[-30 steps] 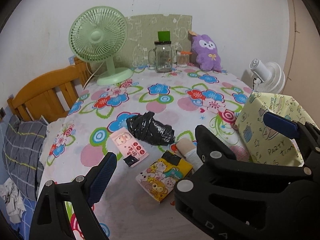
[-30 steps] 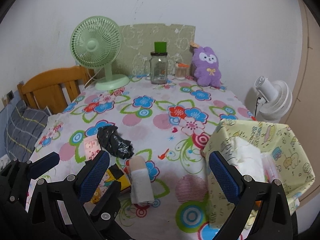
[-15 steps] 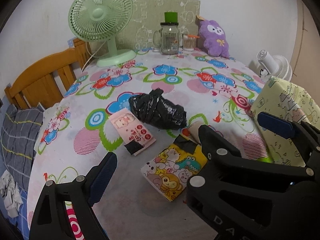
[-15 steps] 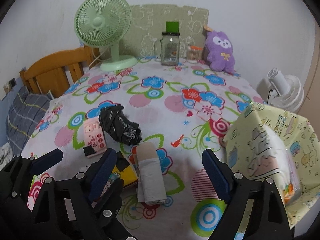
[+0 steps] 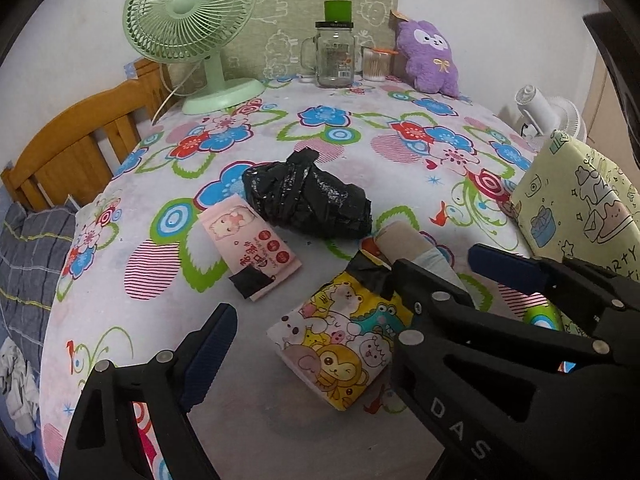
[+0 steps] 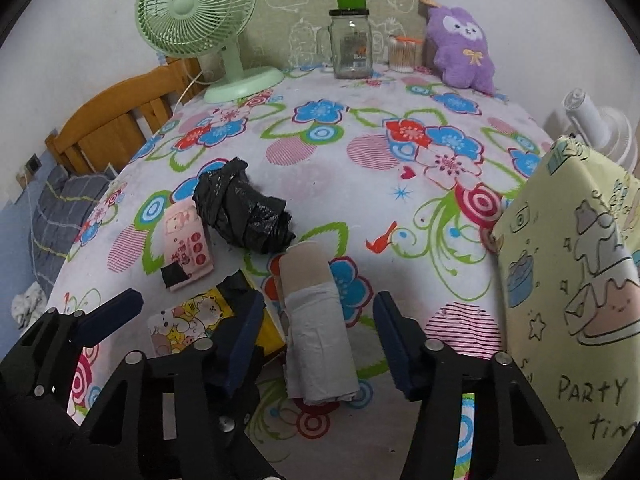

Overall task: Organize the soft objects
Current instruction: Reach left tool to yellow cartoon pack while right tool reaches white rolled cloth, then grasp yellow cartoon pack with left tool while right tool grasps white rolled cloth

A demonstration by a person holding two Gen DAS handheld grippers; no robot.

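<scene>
On the flowered tablecloth (image 5: 340, 132) lie a black plastic bag bundle (image 5: 308, 196), a pink tissue pack (image 5: 250, 246), a yellow cartoon tissue pack (image 5: 340, 338) and a grey-white roll with a beige end (image 6: 316, 328). A yellow cartoon fabric box (image 6: 572, 280) stands at the right edge. My right gripper (image 6: 318, 336) is open, its fingers either side of the roll. My left gripper (image 5: 350, 300) is open above the yellow tissue pack. The roll also shows in the left wrist view (image 5: 416, 250), partly hidden by the right gripper.
At the table's back stand a green desk fan (image 5: 196, 28), a glass jar with green lid (image 5: 336, 56), a cotton-swab cup (image 5: 376, 64) and a purple plush (image 5: 430, 58). A wooden chair (image 5: 72, 148) is at the left; a white fan (image 6: 592, 120) beyond the right edge.
Both grippers have moved forward and down toward the table. The right gripper's fingers now flank the grey-white roll, and the left gripper hangs over the yellow tissue pack.
</scene>
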